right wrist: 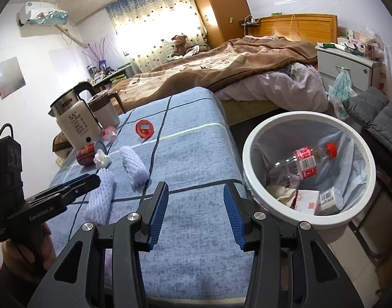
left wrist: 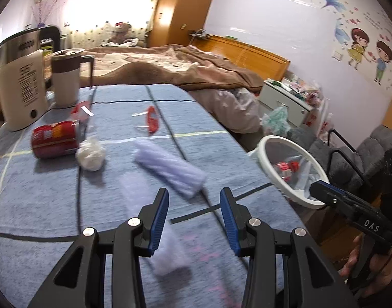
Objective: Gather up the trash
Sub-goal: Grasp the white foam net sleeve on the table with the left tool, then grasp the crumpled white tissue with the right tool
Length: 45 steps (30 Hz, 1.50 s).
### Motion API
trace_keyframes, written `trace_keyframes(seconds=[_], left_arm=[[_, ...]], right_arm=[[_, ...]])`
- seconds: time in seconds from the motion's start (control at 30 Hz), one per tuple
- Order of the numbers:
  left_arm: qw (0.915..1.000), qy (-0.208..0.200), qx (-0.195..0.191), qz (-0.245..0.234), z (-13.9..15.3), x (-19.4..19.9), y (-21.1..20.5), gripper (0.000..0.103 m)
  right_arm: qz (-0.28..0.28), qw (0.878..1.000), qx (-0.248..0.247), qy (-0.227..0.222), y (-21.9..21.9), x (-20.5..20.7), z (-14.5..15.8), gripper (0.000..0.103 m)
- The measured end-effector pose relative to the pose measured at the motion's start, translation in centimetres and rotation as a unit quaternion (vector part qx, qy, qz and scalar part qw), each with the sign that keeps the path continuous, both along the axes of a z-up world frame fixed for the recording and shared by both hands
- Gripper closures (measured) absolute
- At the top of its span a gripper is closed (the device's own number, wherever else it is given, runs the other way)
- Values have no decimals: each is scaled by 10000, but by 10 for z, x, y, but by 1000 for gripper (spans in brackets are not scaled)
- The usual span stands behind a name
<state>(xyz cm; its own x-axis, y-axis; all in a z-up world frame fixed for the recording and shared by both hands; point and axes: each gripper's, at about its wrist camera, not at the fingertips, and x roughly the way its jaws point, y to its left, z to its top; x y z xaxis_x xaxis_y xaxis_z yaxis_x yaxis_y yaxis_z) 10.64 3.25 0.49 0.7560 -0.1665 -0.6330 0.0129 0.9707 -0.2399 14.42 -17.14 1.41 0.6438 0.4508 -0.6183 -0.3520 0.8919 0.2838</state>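
Two sets of tongs are hovering over the blue checked surface (right wrist: 190, 138), both spread apart and gripping nothing. The left tongs (left wrist: 194, 215) are sitting low over the nearer foam fruit sleeve (left wrist: 167, 243), which is lying flat and partly blurred beneath the left blue pad; in the right wrist view they are showing from the side beside that sleeve (right wrist: 101, 197), though contact cannot be judged. The right tongs (right wrist: 196, 213) are waiting near the surface edge, just beside the white bin (right wrist: 249, 138).

Trash is lying in a loose group farther back: a second foam sleeve (left wrist: 170, 169), a crumpled tissue (left wrist: 91, 155) touching a tipped red can (left wrist: 56, 141), and a red lid (left wrist: 152, 119). A kettle (right wrist: 75, 123) and a mug (right wrist: 106, 113) are standing behind them. The bin is already holding a bottle (right wrist: 306, 161) and small cartons (right wrist: 316, 197).

Judging from this, the step in hand is picking up the nearer sleeve. Next, the left tongs are needing to straddle it, close gently since foam squashes, then carry it rightwards to the bin.
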Motion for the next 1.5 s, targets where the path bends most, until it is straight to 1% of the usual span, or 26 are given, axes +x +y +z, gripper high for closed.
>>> trace_keyframes(seconds=[0.2,0.27,0.33,0.43,0.6,0.7,0.77,0.8,0.83,0.93,1.1,1.5], left_arm=[[9995,45,94,312,-4,-3,15,60],[9990,87,82,434,-8,-4,20,58],[9982,162,64,577,-13,-3,26,55],[9970,333,-38,697,-22,0,32,53],[9962,552,-175,651,-38,7,28,53],[9959,711,-217,522,-47,11,23,53],[9966,668,-63,476,-48,10,19,61],[9969,648,-29,437,-48,10,18,71],[9971,643,-53,393,-48,10,19,76],[9976,566,-55,393,-45,8,24,78],[9982,407,-40,443,-38,5,36,79],[9978,227,-91,608,-31,0,64,79]], right_arm=[[182,9998,-68,81,12,2,-4,57],[254,9996,-94,100,17,3,-5,57],[305,9994,-100,132,20,5,-7,57],[388,9990,-156,147,27,8,-8,57],[535,9981,-237,164,41,13,-11,57],[617,9976,-266,179,49,16,-13,57],[669,9971,-291,195,55,19,-14,57],[691,9969,-301,211,57,20,-15,57],[716,9967,-309,223,59,21,-15,57],[787,9960,-334,244,68,27,-16,57],[995,9940,-373,256,90,37,-19,57],[1380,9882,-613,253,138,59,-27,57]])
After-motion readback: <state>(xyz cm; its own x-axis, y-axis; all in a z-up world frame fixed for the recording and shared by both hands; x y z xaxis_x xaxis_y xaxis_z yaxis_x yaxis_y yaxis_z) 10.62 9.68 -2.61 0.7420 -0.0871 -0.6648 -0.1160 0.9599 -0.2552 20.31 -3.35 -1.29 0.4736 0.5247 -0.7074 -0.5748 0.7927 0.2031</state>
